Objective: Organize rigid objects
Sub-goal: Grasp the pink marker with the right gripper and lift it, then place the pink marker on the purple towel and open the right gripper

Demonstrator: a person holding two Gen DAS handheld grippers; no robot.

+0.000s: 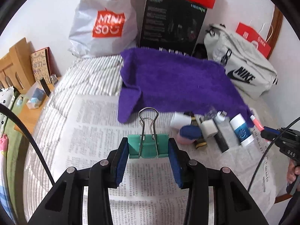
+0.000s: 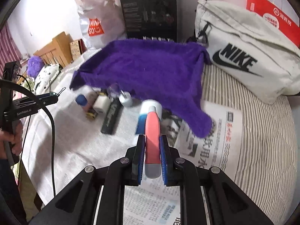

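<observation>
Two things are in my grips at once, so I judge I am mid-carry, with both pieces lifted off the newspaper (image 1: 105,123) and no placing done yet; the left gripper (image 1: 148,146) has its blue pads closed against the two sides of a green binder clip (image 1: 148,146), wire handles pointing forward and up, the fingers held fairly wide by the clip's body; the right gripper (image 2: 152,150) is narrowed almost fully onto a pink, grey-tipped pen-like tool (image 2: 152,131), which runs lengthwise between the pads and sticks out past them; I cannot tell exactly what that tool is; ahead lies a cluster of small items (image 2: 108,106), among them a black bar, a white block, a blue-capped tube and a white-and-blue stick, partly under the edge of a purple towel (image 2: 146,69) that sags over them; the next move, I think, calls for choosing a spot near that cluster, lowering each piece until it rests flat, then opening the fingers without nudging the neighbours; the blur there makes fine spacing hard to read.
</observation>
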